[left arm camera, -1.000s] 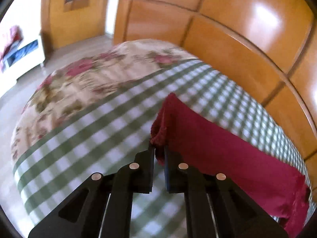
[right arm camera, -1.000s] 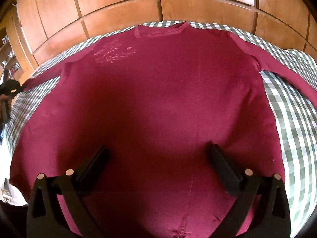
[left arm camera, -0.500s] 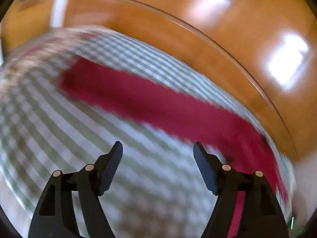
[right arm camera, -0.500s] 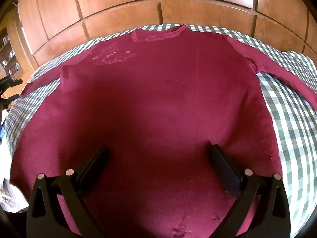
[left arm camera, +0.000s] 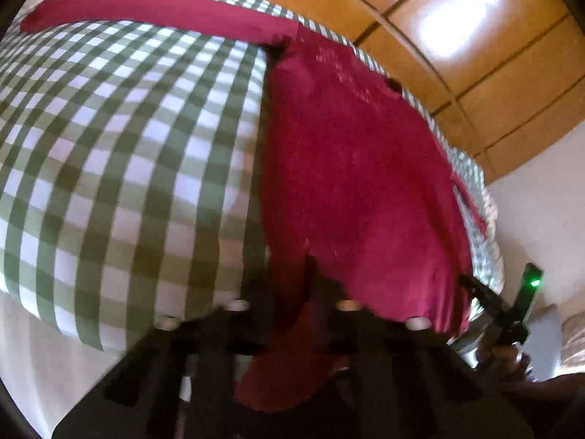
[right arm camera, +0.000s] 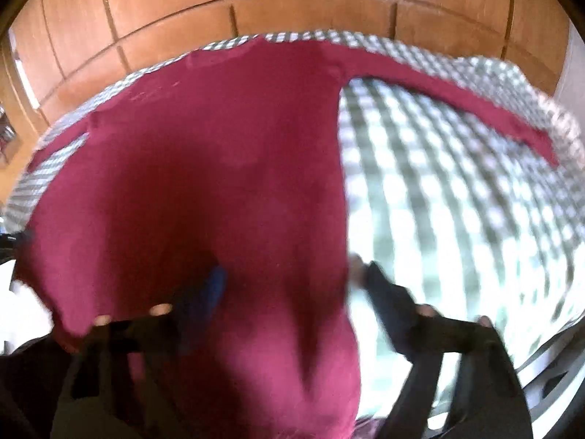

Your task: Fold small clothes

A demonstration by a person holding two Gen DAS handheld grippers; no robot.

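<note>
A dark red long-sleeved shirt (left arm camera: 358,168) lies spread on a green-and-white checked bedsheet (left arm camera: 120,168), sleeves stretched out to the sides. My left gripper (left arm camera: 310,289) is at the shirt's bottom left corner and looks shut on the hem, which bunches and hangs between the fingers. In the right wrist view the shirt (right arm camera: 204,183) fills the left half. My right gripper (right arm camera: 289,274) is open over the shirt's lower right edge, one finger on the cloth, the other over the sheet (right arm camera: 457,190). The right gripper also shows in the left wrist view (left arm camera: 512,314).
A wooden panelled headboard (right arm camera: 256,3) runs behind the bed. A white wall (left arm camera: 541,183) is to the right. The bed's near edge drops off below the grippers.
My left gripper let go of the sleeve end, opened, swung round to the shirt's bottom corner and closed on the hem. My right gripper shifted right to the shirt's lower right edge, still open.
</note>
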